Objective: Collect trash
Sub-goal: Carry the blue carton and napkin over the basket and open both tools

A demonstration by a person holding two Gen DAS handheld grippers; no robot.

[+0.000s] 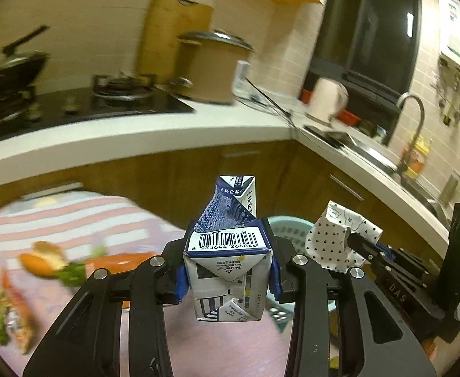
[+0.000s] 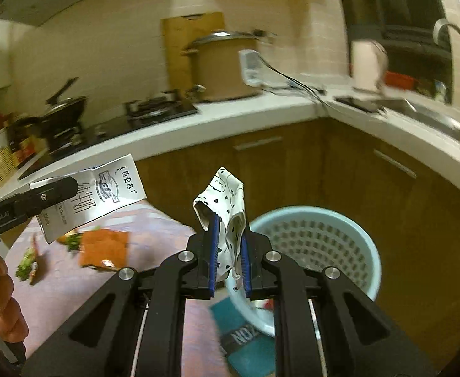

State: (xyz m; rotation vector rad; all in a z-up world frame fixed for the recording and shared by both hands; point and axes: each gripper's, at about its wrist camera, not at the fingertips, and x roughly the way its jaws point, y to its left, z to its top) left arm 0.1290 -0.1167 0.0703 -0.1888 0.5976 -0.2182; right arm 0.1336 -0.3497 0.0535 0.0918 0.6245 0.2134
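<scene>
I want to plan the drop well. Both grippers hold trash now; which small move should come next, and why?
Probably carry the right gripper a little forward over the blue basket and open it. Its fingers pinch the patterned paper cup, and the basket lies just beyond and below, nearer than the milk carton in the left gripper.

Dim, warm yellowish light in both views; the background smears with motion blur while the milk carton (image 1: 226, 251) stays sharp. Fisheye bends the table (image 2: 198, 125) edge; corners go black, perhaps vignetting.
</scene>
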